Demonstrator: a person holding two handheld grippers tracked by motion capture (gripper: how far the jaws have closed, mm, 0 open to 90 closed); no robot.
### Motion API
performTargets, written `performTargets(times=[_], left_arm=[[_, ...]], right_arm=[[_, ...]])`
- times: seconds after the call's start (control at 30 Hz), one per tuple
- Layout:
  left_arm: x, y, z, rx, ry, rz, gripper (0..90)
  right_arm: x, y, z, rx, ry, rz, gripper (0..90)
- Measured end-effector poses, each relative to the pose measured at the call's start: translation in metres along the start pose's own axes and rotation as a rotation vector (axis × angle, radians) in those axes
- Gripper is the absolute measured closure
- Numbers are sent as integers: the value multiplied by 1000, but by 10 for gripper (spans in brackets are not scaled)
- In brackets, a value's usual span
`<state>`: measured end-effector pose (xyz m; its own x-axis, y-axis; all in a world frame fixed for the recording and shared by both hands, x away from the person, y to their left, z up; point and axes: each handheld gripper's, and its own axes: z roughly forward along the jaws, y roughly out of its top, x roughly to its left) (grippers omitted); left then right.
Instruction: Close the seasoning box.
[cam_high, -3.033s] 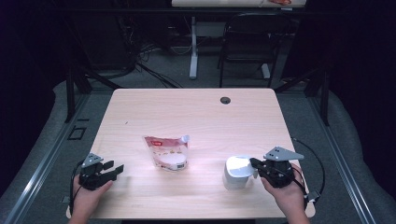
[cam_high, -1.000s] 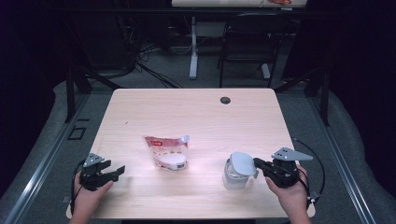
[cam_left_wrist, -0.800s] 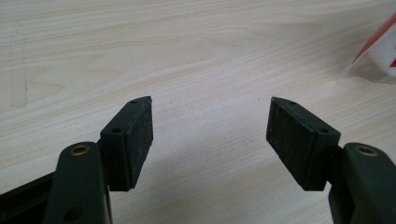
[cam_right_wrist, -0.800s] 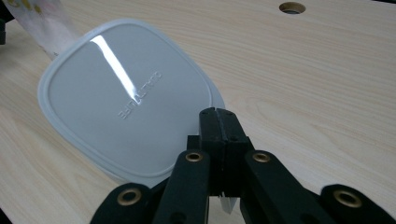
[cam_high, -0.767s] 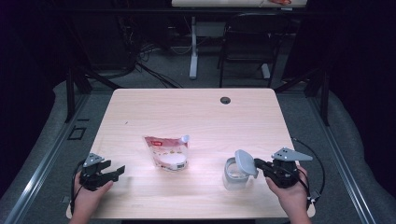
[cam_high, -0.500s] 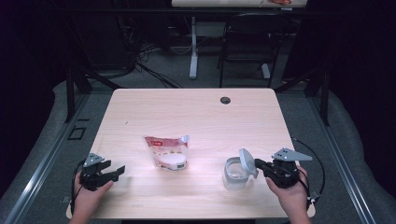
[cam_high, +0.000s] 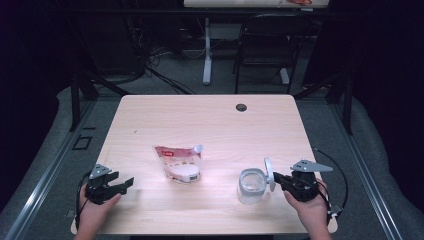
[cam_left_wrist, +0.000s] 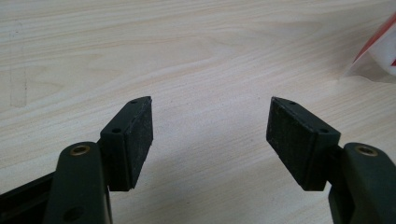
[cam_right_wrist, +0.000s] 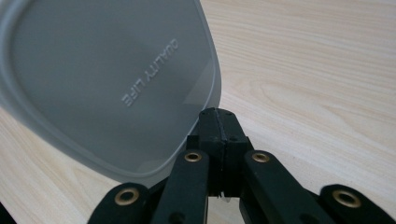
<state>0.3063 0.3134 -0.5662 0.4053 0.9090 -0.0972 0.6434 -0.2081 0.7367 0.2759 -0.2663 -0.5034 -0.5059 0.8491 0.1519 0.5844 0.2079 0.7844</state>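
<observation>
Right gripper (cam_high: 276, 178) clamped tight on the edge of the lid (cam_right_wrist: 112, 84), held on edge just beside the open container (cam_high: 251, 185) near the table's (cam_high: 210, 120) front right. Left gripper (cam_left_wrist: 210, 135) gaped wide, empty, over bare wood, pouch (cam_high: 179, 163) well apart.

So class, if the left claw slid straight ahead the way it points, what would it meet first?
Probably the pouch: the open left claw points across bare table towards it, though depth is hard to judge.

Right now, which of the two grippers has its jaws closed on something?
The right gripper: it pinches the edge of the grey lid. The left gripper stands open over bare table.
</observation>
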Motion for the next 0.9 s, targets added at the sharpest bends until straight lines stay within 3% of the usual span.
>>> performTargets(times=[0.13,0.33,0.63,0.7,0.9], left_arm=[[0,0,0,-2,1,0,321],[0,0,-1,3,4,-3,321],[0,0,-1,2,5,-3,321],[0,0,-1,2,5,-6,321],[1,-1,-1,-2,6,-8,321]], right_arm=[[-3,-3,3,5,4,18,899],[-8,-5,2,1,-2,31,806],[-15,-12,2,-2,-84,29,651],[-15,-15,2,-3,-101,9,632],[-12,-27,-3,-6,-111,17,600]])
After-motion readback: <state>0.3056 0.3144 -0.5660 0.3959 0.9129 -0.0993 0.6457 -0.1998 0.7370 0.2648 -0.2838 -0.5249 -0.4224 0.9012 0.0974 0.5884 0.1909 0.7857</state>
